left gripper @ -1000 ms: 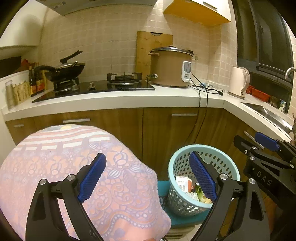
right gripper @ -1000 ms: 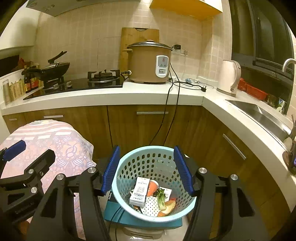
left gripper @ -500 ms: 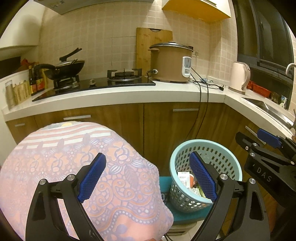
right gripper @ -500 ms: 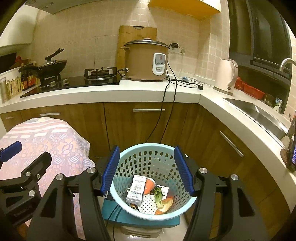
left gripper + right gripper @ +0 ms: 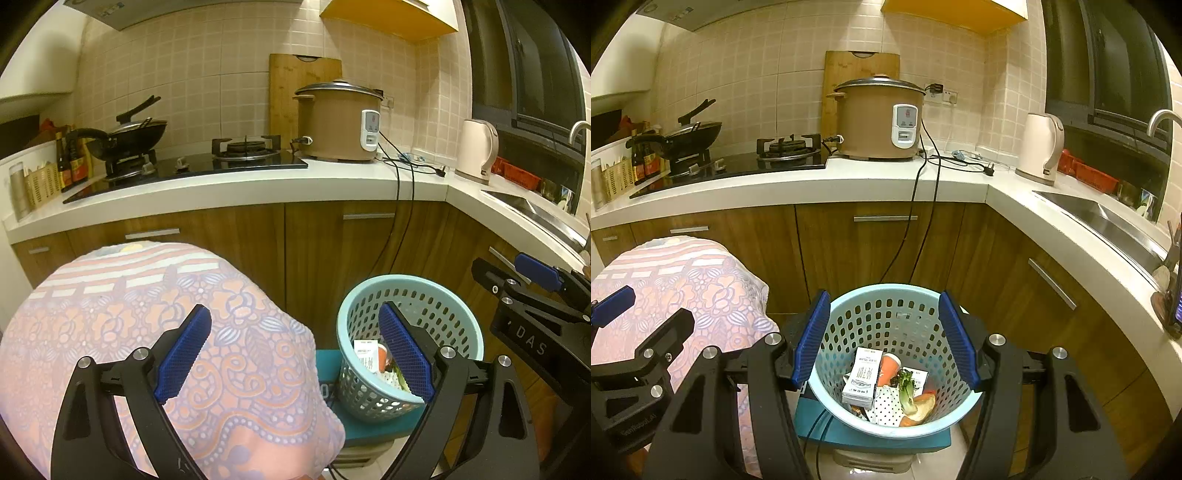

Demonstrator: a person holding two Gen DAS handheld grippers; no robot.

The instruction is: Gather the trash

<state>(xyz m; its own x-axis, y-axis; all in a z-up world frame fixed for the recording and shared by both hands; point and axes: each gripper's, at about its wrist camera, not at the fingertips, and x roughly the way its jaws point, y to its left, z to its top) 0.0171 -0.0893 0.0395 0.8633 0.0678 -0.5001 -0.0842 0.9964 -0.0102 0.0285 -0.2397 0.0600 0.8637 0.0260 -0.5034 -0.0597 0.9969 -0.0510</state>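
Kitchen floor, blue basket [image 5: 897,306] holding carton [image 5: 862,380], vegetable scraps [image 5: 908,387]

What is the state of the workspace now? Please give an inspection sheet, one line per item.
Surface: patterned cloth covers a rounded surface; nothing seen on it.
Job's things: blue basket on a teal stool, holding a white carton, orange cup, vegetable scraps.
Clutter: wok, rice cooker, kettle on the counter.
Grippers: left gripper open, empty; right gripper open, empty.
Cables: black cords hang over the cabinet.
Surroundings: sink at right.
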